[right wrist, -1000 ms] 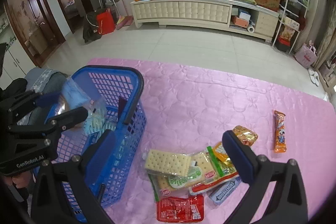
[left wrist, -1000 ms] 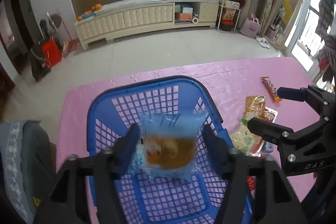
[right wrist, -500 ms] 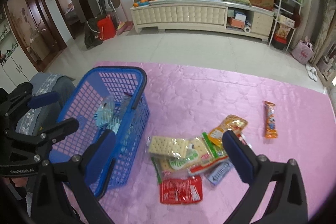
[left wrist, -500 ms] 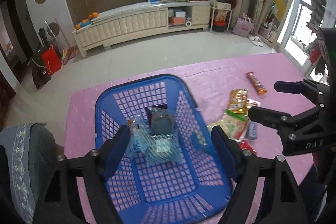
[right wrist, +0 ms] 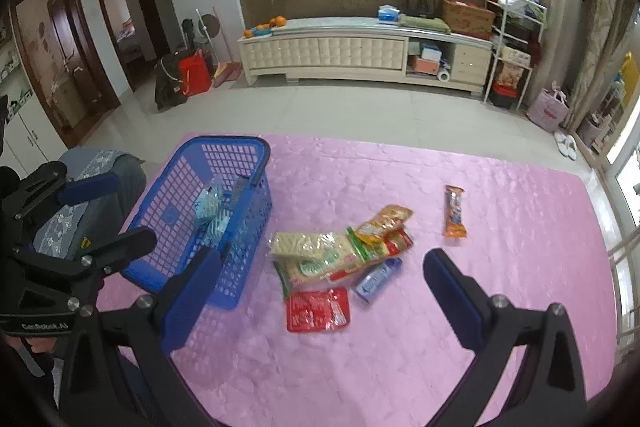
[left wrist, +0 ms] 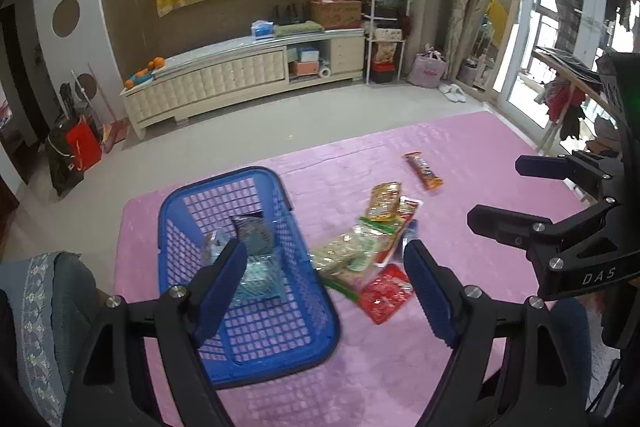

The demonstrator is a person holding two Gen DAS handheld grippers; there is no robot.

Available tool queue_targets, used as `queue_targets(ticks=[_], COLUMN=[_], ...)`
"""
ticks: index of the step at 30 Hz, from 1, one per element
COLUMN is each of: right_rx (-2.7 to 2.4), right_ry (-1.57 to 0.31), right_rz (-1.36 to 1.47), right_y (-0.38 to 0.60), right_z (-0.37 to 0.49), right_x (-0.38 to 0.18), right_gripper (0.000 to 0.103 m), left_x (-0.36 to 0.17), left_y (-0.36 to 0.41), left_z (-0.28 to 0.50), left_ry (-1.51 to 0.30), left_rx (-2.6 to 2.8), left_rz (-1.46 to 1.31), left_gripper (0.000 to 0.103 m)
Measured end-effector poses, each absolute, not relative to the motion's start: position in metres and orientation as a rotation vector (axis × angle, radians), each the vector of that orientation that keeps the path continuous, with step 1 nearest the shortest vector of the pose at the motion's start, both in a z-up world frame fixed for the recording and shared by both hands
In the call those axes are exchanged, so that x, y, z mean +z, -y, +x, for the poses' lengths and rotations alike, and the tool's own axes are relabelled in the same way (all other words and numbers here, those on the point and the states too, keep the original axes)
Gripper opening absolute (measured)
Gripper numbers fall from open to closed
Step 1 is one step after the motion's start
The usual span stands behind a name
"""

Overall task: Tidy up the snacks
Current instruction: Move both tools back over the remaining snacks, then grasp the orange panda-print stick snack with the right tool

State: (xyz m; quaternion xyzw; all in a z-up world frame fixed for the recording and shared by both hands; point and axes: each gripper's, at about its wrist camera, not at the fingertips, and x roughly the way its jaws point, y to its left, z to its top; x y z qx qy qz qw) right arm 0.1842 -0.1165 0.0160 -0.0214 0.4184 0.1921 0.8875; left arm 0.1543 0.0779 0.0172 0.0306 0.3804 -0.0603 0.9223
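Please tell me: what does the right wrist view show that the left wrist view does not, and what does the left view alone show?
Only the right wrist view: two brown doors at left, and the whole blue wrapper beside the red packet.

Only the left wrist view: the window and the arched mirror at right, and the dark packet standing up in the basket.

Both: the basket on the pink cloth, pale blue packets inside it, the snack pile, the orange bar lying apart, and both grippers, left and right, open and empty.

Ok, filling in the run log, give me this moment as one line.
left gripper: open, empty | right gripper: open, empty | blue basket: holds packets | snack pile: on pink cloth
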Motion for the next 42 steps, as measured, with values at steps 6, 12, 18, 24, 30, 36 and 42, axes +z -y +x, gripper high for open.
queue_targets(ticks=[6, 12, 18, 24, 30, 36, 42], right_rx=[0.37, 0.362, 0.346, 0.311, 0.307, 0.349, 0.37], right_ry=[-0.873, -0.877, -0.932, -1.006, -1.043, -1.057, -1.097], right_rz=[-0.038, -0.033, 0.019, 0.066, 0.064, 0.019, -0.015], right_y=[0.145, 0.17, 0.206, 0.243, 0.26, 0.264, 0.263], right_z=[0.177, 0.178, 0.2, 0.231, 0.262, 0.292, 0.328], right_x=[0.02, 0.022, 0.006, -0.023, -0.053, -0.083, -0.123], right_gripper=[0.103, 0.103, 0.103, 0.103, 0.103, 0.103, 0.102], left_x=[0.024, 0.023, 0.01, -0.009, -0.031, -0.068, -0.104], left_y=[-0.045, -0.011, 0.022, 0.042, 0.051, 0.054, 0.05], left_z=[0.147, 0.156, 0.182, 0.208, 0.237, 0.267, 0.298], left_ry=[-0.771, -0.782, -0.838, -0.887, -0.929, -0.994, -1.053], left_rx=[-0.167, -0.181, -0.178, -0.167, -0.139, -0.097, -0.063], left_rz=[0.098, 0.129, 0.129, 0.103, 0.085, 0.075, 0.041], left_gripper=[0.08, 0.08, 0.083, 0.083, 0.083, 0.083, 0.083])
